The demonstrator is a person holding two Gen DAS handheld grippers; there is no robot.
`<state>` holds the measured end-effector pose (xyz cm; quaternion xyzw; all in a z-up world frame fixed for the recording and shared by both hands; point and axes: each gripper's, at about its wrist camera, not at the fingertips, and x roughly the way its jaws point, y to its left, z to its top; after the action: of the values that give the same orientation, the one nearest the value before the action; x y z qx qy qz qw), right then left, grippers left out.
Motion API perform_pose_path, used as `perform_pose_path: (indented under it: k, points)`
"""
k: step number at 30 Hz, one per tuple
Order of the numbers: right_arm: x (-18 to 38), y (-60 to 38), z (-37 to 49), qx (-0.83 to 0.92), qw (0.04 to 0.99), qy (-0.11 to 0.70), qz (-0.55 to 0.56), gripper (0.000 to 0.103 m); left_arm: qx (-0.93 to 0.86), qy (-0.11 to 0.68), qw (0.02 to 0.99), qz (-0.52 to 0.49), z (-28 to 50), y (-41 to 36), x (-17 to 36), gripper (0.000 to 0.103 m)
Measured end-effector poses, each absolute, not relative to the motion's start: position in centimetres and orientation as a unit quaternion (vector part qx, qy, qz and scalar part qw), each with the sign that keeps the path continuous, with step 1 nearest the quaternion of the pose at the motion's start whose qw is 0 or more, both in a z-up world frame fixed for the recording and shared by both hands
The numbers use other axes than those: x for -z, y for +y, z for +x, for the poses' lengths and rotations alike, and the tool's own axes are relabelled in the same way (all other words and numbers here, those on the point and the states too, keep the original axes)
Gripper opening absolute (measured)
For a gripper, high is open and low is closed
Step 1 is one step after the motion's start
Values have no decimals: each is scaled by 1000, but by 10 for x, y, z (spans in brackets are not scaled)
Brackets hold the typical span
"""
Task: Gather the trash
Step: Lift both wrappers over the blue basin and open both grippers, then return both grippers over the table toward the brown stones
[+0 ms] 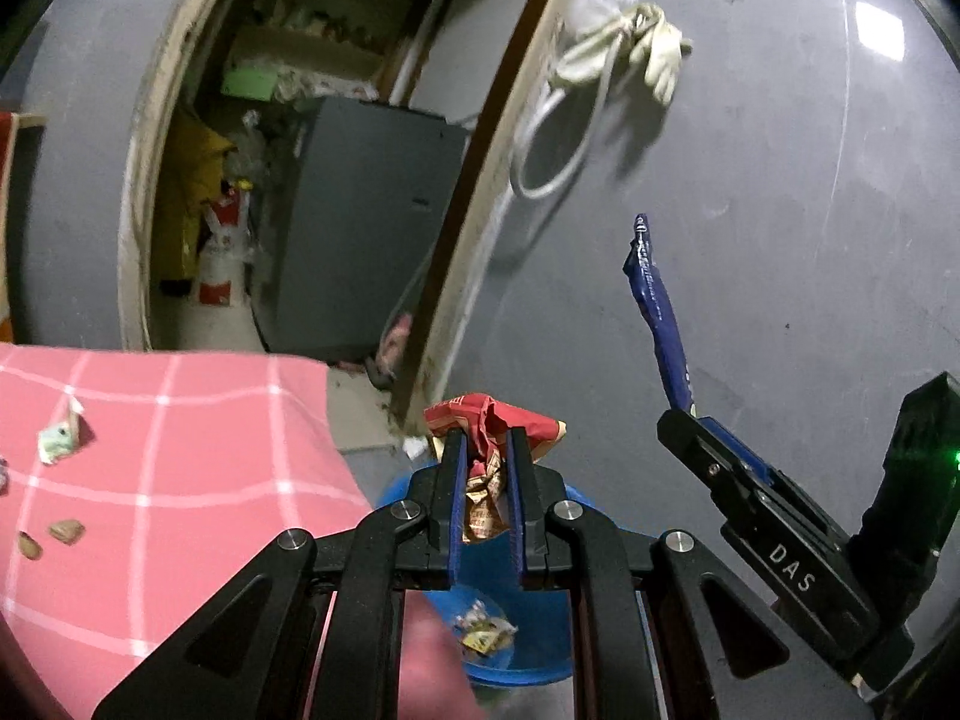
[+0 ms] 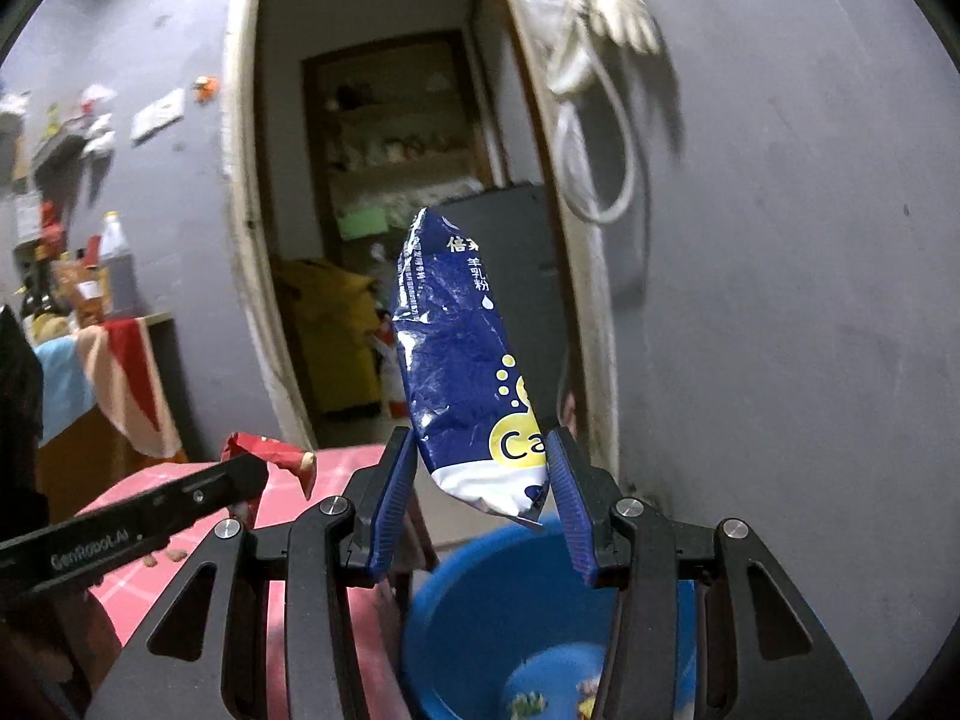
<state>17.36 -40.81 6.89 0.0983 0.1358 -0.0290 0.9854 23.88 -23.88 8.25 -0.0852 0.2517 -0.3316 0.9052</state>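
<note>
Nearest the left wrist camera, the left gripper [image 1: 487,450] has its fingers [image 1: 455,498] pressed close on a crumpled red wrapper [image 1: 498,420], which bulges out past the tips and hangs between the blue pads. Directly below it sits a blue bucket [image 1: 540,669] on the floor, with a few scraps of trash [image 1: 483,636] lying in its bottom. To the left spreads the worktop [image 1: 180,432] under a pink checked cloth, with a small greenish paper scrap [image 1: 59,441] and two brown bits [image 1: 51,537] on it.

From the right wrist view, the right gripper [image 2: 480,468] holds a blue milk-powder sachet [image 2: 462,360] upright; the fingers [image 2: 567,504] stand partly apart, pinching the sachet's white lower end between them. The blue bucket [image 2: 474,600] lies just beneath this gripper as well, close beside the worktop [image 2: 336,468]. The left gripper [image 2: 258,471] with its red wrapper [image 2: 270,456] shows at the left of that view.

Behind both, a grey wall [image 1: 780,240] carries a pale glove [image 1: 657,54] and a looped white cord [image 1: 552,138], beside an open doorway [image 2: 384,180] to a cluttered storeroom
</note>
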Motion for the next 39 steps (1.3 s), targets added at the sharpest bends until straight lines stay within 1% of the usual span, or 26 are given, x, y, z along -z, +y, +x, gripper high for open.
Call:
perform_pose_path:
  k: [4,12,18,20,21,22,27,30,31,33,36,38,39]
  points:
    - [-57,-424,181,42,975,174,129,43,336,290,893,-78,249,-256,-69,10]
    - [-38,-433,197,51,959,236,150,44,334,374,861,-85,275,-274,-35,10]
    - [-27,-439,206,57,948,264,167,45,328,409,847,-93,286,-275,-19,11]
    - [-25,-441,206,58,947,267,170,45,327,411,846,-93,285,-273,-17,16]
    - [-25,-440,206,58,947,267,171,45,327,411,846,-95,286,-272,-16,21]
    - [-25,-440,207,59,947,267,171,45,326,410,846,-97,283,-271,-16,24]
    - [-26,-438,207,57,949,261,167,45,321,407,849,-105,280,-260,-19,25]
    - [-29,-436,206,53,953,249,163,52,315,394,857,-106,277,-250,-25,26]
    - [-31,-435,205,52,955,243,161,54,313,387,861,-107,275,-245,-27,30]
    - [-36,-431,202,48,961,224,154,55,306,372,869,-112,274,-236,-32,37]
    - [-43,-423,198,41,968,201,145,60,296,347,882,-118,269,-221,-41,41]
    - [-47,-418,195,35,973,183,138,70,286,330,892,-116,267,-209,-49,47]
    - [-49,-415,194,32,975,175,136,72,281,321,897,-115,265,-204,-52,52]
